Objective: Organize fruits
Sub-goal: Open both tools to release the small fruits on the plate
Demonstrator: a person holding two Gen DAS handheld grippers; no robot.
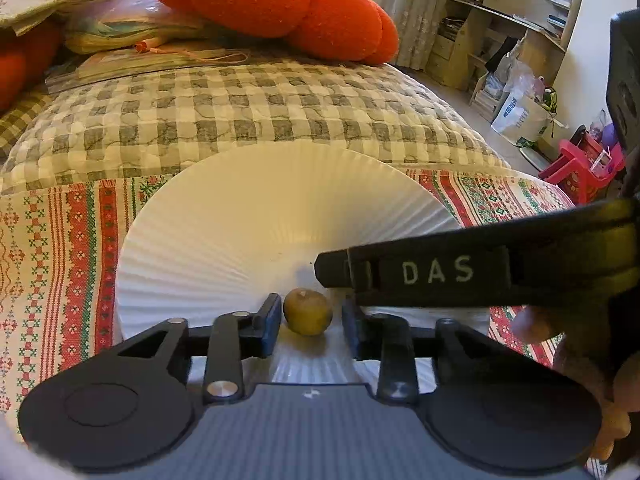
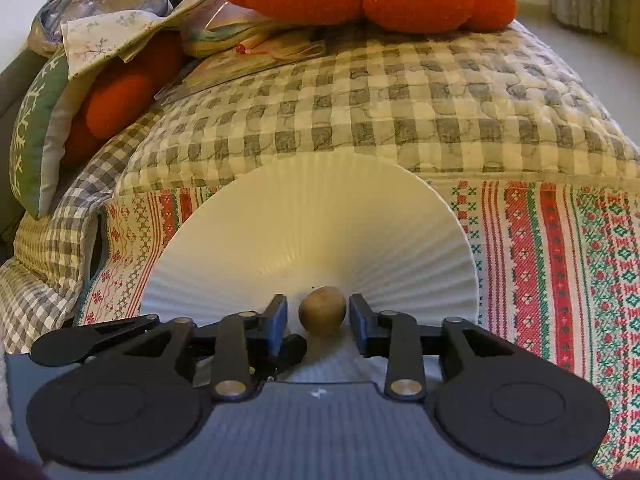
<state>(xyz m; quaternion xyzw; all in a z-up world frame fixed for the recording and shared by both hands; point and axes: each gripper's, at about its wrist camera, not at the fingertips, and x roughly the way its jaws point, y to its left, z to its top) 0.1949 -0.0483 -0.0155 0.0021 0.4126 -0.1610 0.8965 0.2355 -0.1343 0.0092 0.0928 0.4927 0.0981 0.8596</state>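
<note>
Two claws are hovering over a white ribbed paper plate [image 1: 224, 216] that is lying on a red, green and cream cross-stitch patterned cloth [image 1: 60, 264]. Sitting on the plate between the spread fingers of the left claw [image 1: 308, 318] is a small yellow-green round fruit [image 1: 307, 312], with a clear gap on either side, so nothing is pinching it. Seen from the right wrist, the right claw [image 2: 318, 318] is likewise standing slightly spread around a small brownish round fruit [image 2: 322, 310], its blue pads [image 2: 280, 320] close to the skin but apart from it. Reaching across the left wrist view is a black arm of the right-hand tool, lettered "DAS" [image 1: 436, 270], with a person's fingers [image 1: 536, 324] curling beneath it. Beyond the plate, a grey-and-cream checked quilt [image 1: 224, 112] is covering the bed, and a large orange knitted pumpkin-shaped cushion [image 1: 272, 0] is resting at its far end.
</note>
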